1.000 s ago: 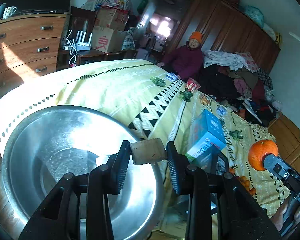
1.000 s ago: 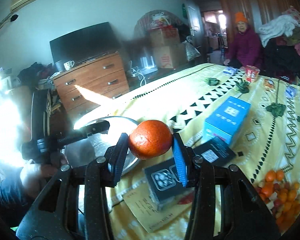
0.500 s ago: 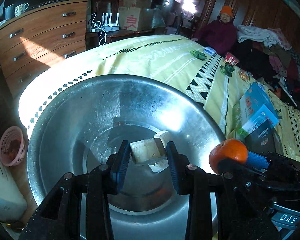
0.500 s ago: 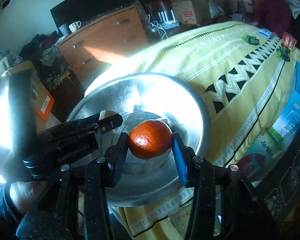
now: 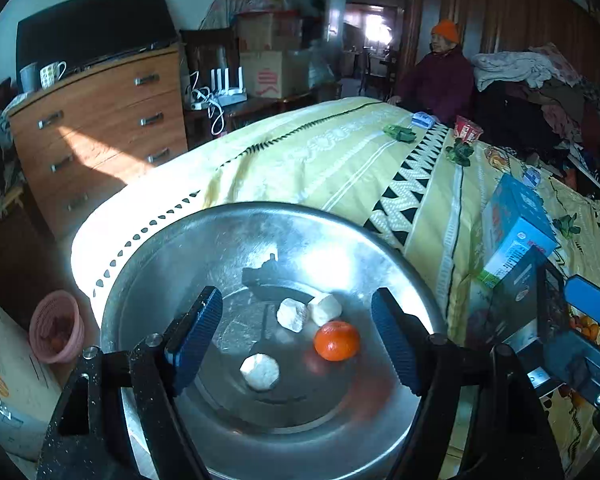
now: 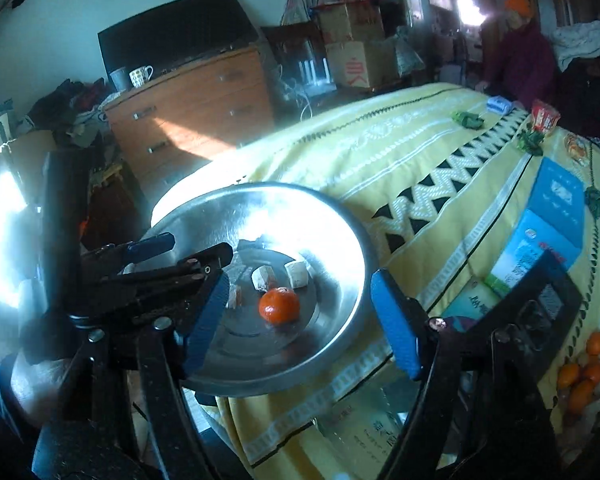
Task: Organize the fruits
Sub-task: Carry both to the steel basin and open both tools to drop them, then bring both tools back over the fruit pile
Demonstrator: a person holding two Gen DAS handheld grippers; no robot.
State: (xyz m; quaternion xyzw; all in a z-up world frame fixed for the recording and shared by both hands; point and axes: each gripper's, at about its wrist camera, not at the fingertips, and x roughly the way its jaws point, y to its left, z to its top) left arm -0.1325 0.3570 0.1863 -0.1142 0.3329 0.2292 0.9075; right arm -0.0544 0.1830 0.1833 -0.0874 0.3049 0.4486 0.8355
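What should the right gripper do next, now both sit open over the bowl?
Probably swing the right gripper back right toward the fruit pile for another piece: its fingers are open and empty, and the orange already lies in the bowl.

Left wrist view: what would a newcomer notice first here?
The bright tangerine lies alone in color inside the big steel basin, beside three pale chunks. The left gripper hangs wide open above it. Behind, a yellow patterned bedcover carries a blue box.
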